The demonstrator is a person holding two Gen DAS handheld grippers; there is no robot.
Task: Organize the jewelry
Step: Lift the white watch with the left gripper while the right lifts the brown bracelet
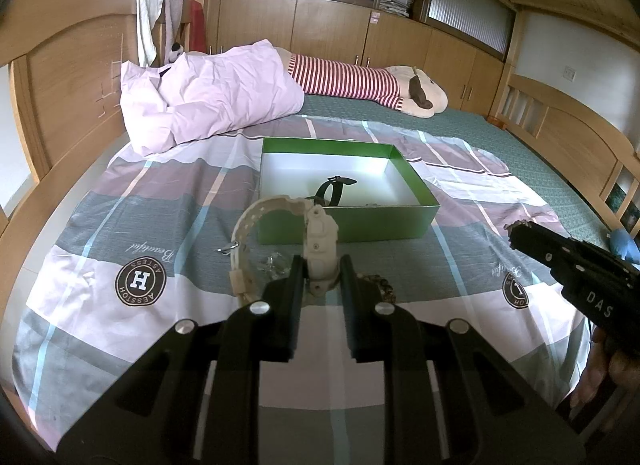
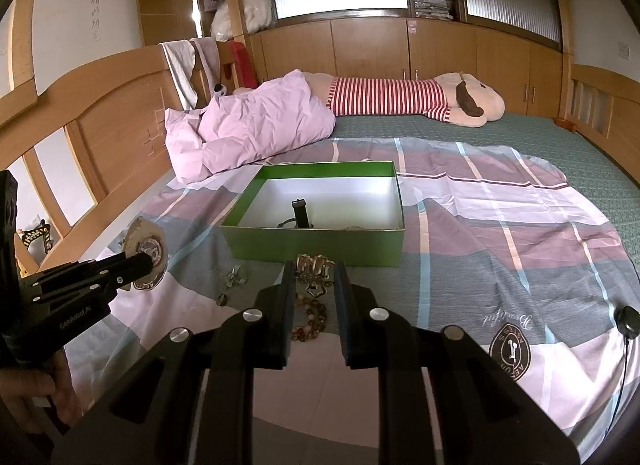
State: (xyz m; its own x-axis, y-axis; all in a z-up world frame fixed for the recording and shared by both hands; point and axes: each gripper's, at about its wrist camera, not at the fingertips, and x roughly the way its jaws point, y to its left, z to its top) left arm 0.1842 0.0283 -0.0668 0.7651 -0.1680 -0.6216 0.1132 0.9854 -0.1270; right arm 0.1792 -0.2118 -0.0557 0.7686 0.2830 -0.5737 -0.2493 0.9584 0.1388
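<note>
White watch (image 1: 316, 241) in left tongs (image 1: 320, 269), near green box (image 1: 344, 221)

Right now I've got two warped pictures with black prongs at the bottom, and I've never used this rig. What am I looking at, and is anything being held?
There is no robot arm: a person holds one two-finger gripper in each hand, and a fisheye camera on each looks forward along its fingers. The black prongs are those fingers.

The left wrist view shows the left gripper shut on a cream watch, lifted above the bedspread. The right gripper enters from the right side.

The right wrist view shows the right gripper with a gap between its fingers, over a gold bracelet and a brown bead bracelet lying on the bedspread. It does not seem to grip either. Small clear pieces lie to the left.

Ahead sits an open green box, already holding a dark watch.
</note>
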